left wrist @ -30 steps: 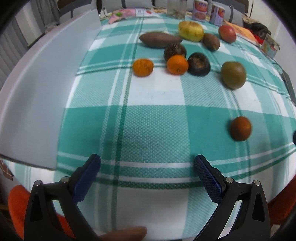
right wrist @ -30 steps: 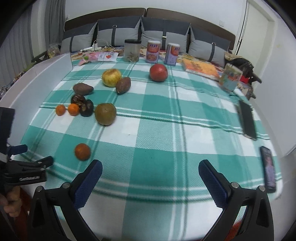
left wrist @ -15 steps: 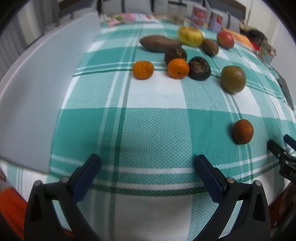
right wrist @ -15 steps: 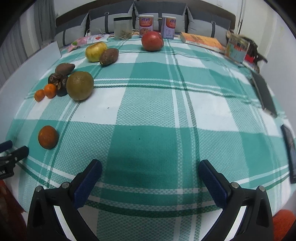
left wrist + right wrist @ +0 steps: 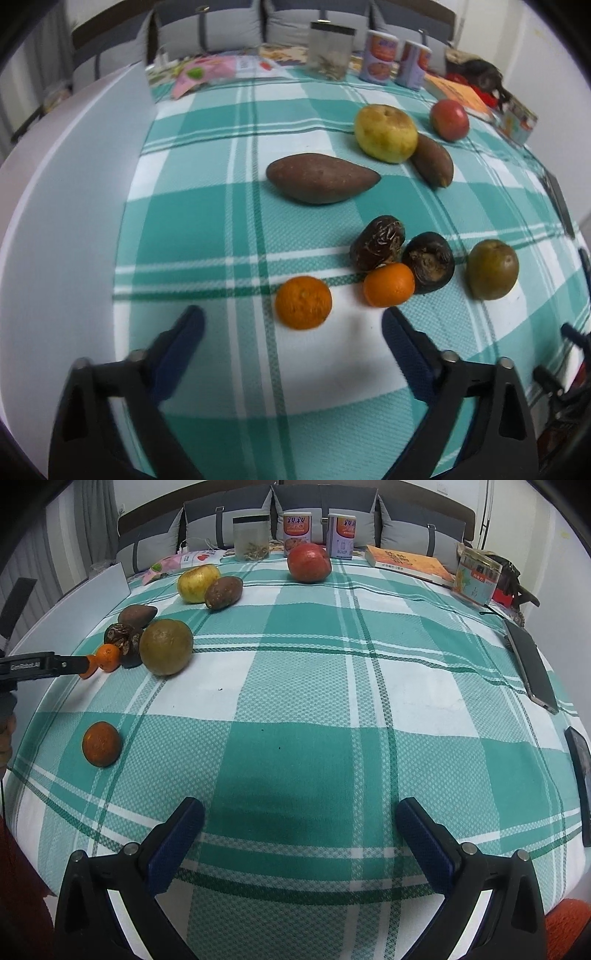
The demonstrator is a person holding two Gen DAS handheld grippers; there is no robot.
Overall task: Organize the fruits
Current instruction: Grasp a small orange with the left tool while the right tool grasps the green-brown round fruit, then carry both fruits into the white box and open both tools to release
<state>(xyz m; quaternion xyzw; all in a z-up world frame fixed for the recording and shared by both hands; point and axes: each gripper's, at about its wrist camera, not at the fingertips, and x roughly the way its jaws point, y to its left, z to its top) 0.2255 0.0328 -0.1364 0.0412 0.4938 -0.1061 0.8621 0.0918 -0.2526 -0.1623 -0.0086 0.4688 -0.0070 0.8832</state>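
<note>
L gripper (image 5: 291, 328) jaws closing, still spread, nothing pinched, just short of small round orange tangerine (image 5: 303, 302); R gripper (image 5: 300, 821) spread, empty.

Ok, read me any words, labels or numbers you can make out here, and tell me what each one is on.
"GenRobot.AI", roughly: small white lettering on the black left gripper arm, right wrist view.
Large red characters, two alike: orange-and-white cylindrical can; smaller print too blurred.
White rectangular carton: same red characters, rest unreadable.
Orange paperback book: cover title blurred.
Pink packet: print too small.
</note>
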